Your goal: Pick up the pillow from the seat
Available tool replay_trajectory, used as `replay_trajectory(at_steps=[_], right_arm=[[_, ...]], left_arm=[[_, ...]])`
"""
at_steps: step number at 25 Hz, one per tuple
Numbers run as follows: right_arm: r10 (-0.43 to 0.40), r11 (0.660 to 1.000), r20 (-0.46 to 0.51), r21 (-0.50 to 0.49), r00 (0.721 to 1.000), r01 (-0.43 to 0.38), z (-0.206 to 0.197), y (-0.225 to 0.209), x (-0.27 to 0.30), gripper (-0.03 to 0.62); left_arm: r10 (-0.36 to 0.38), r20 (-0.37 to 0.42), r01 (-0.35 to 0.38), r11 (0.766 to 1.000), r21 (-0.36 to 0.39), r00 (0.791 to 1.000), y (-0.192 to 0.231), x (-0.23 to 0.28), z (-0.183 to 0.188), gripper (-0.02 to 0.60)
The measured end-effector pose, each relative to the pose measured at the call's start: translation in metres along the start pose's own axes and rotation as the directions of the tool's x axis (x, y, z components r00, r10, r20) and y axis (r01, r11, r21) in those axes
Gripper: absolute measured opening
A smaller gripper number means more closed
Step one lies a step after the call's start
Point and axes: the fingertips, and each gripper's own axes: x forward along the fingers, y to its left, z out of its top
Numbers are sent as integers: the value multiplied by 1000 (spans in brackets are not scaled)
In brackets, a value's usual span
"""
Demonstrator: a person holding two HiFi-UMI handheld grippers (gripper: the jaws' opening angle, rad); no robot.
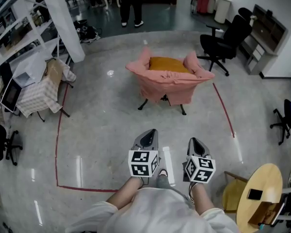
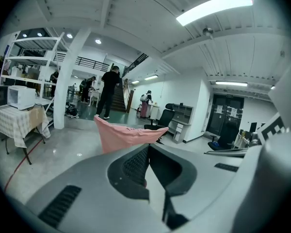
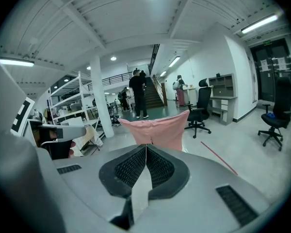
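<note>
Only the head view shows the orange pillow (image 1: pixel 169 64); it lies on the seat of the pink-draped chair (image 1: pixel 161 87), well apart from me. My left gripper (image 1: pixel 148 139) and right gripper (image 1: pixel 196 147) are both clenched on nothing. Their own views catch only the chair's pink back, which hides the pillow.

mustard pillow (image 1: pixel 169 64) on pink-draped seat (image 1: pixel 167 84), red floor tape (image 1: pixel 58 144).

Finishes I note:
Floor (image 1: pixel 102 110) glossy, smooth; seat (image 1: pixel 165 87) draped in creased pink cloth; pillow (image 1: pixel 169 63) matt cloth; left gripper (image 1: pixel 150 134) and right gripper (image 1: pixel 193 141) matt grey plastic; table (image 1: pixel 267 177) wood.
</note>
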Motion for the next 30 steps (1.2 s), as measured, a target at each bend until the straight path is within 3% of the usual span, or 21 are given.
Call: replay_trajectory(at_steps=[17, 30], right_arm=[[34, 999, -5, -2, 999, -34, 66, -83, 107, 29], [42, 999, -58, 18, 997, -41, 66, -112, 167, 29]], left_arm=[[41, 7, -41, 999, -1, 999, -1, 134, 46, 8], [80, -50, -81, 997, -10, 996, 28, 190, 40, 8]])
